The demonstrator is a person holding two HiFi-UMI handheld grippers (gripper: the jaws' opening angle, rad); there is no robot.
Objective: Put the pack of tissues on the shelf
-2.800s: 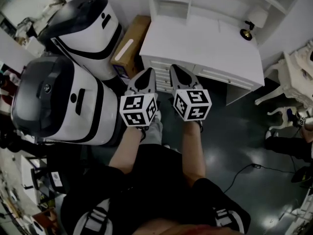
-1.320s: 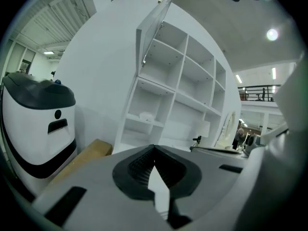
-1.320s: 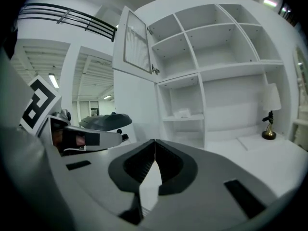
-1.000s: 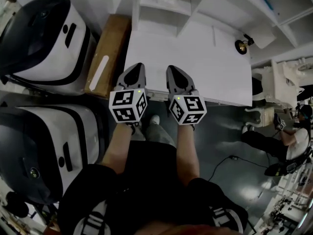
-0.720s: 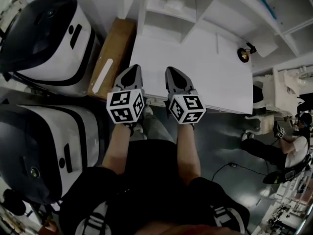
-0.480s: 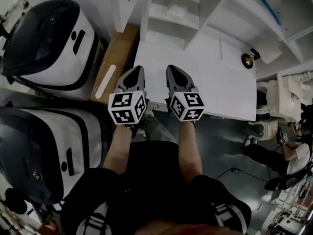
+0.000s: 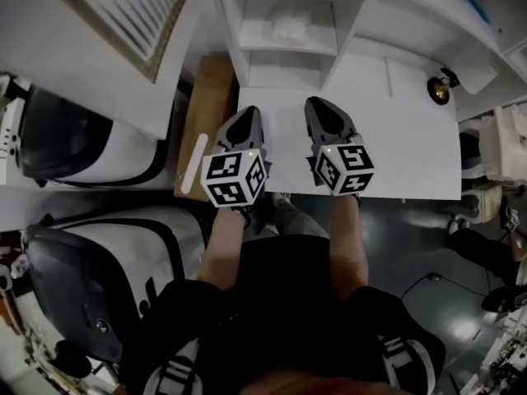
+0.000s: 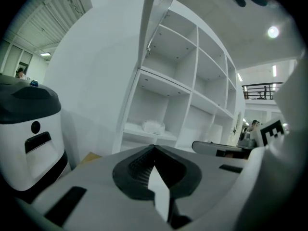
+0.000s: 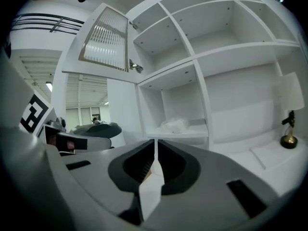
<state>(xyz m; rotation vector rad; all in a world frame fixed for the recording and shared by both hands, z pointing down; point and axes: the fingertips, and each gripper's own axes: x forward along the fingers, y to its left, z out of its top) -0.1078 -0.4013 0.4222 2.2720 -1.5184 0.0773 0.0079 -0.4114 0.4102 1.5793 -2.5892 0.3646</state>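
A white crinkled pack of tissues (image 7: 288,27) lies in a lower cubby of the white shelf unit (image 7: 346,31) at the back of the desk. It also shows in the left gripper view as the pack of tissues (image 8: 153,126) and in the right gripper view as the pack of tissues (image 9: 175,125). My left gripper (image 7: 247,115) and right gripper (image 7: 319,105) hover side by side over the desk's near left part, pointing at the shelf, well short of the pack. The left gripper (image 8: 154,148) and the right gripper (image 9: 156,142) are both shut with nothing between the jaws.
The white desk (image 7: 395,146) carries a small brass lamp (image 7: 441,89) at its right. A brown cardboard box (image 7: 210,105) stands left of the desk. Two large white-and-black machines (image 7: 74,142) (image 7: 115,270) fill the left. A slatted cabinet door (image 7: 132,15) hangs open above.
Both grippers have moved forward together over the desk toward the shelf unit, which now looms nearer. Their jaws stay as they were.
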